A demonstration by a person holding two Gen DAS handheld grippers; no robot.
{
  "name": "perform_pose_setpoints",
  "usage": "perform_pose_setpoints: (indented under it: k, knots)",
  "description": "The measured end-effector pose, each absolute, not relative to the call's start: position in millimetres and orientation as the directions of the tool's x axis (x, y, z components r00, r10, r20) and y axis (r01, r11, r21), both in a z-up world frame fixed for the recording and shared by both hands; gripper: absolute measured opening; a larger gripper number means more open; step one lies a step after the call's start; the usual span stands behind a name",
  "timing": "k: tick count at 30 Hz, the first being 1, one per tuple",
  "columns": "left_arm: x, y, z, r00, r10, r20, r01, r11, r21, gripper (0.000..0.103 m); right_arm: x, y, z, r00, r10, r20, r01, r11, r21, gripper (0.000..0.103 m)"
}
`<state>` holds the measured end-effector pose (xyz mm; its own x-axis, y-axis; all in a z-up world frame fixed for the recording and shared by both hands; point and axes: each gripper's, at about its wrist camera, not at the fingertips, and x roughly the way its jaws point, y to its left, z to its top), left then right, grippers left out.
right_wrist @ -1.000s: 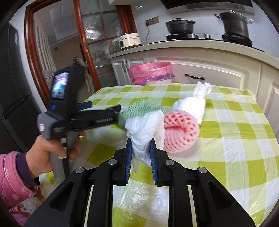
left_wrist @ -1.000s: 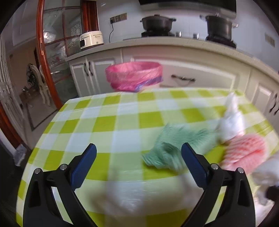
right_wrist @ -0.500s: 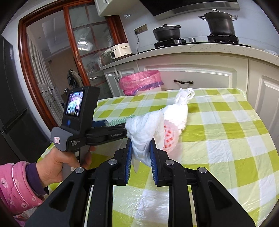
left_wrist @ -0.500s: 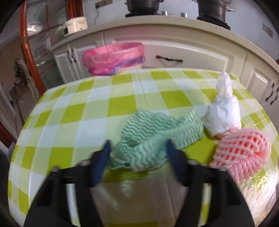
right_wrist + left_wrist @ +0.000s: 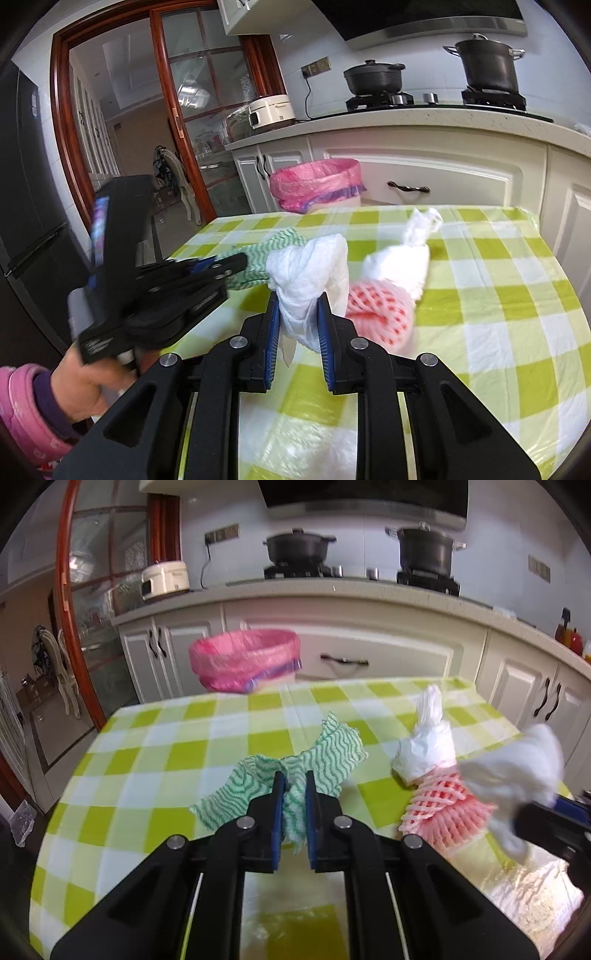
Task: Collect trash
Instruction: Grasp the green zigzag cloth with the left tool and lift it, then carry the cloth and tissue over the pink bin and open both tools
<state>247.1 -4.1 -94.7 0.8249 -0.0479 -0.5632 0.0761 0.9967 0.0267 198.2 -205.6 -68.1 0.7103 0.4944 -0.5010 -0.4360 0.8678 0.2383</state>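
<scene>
Since a second ago the left hand-held gripper [image 5: 292, 790] has pinched the green wavy-striped cloth [image 5: 317, 755], the right hand-held gripper [image 5: 298, 308] pinches crumpled white tissue [image 5: 308, 273]; dangling ends could snag and slip.

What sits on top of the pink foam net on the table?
A tied white plastic bag rests against the far upper side of the pink foam net. Its contents are hidden, as is the net's near left edge behind the held white tissue.

blurred: white tissue wad [image 5: 517, 771] | half hidden: pink foam net [image 5: 380, 314] behind wad | cut off: sleeve [image 5: 22, 406]
</scene>
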Motion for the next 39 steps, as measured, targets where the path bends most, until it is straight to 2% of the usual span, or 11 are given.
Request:
perform_pose_setpoints:
  k: [9, 21, 31, 39]
  knots:
    - [211.2, 36.2, -65.1, 0.863, -0.060, -0.502, 0.046, 0.998, -0.039, 0.010, 211.5, -169.0, -54.9, 0.699, 0.506, -0.505, -0.469, 0.858, 0.211, 0.021]
    - [214.4, 74.5, -28.3, 0.902, -0.055, -0.429, 0.014, 0.995, -0.097, 0.010, 255.2, -131.2, -22.4, 0.707, 0.516, -0.485, -0.502, 0.848, 0.171, 0.021]
    - [257.8, 81.3, 1.5, 0.918, -0.089, -0.386, 0.043, 0.991, -0.126, 0.010, 308.7, -111.6, -0.9, 0.713, 0.534, -0.455, -0.527, 0.836, 0.155, 0.021]
    - [327.1, 87.8, 15.9, 0.926, -0.079, -0.369, 0.035, 0.992, -0.123, 0.010, 381.8, -115.6, 17.7, 0.716, 0.541, -0.441, -0.528, 0.833, 0.166, 0.021]
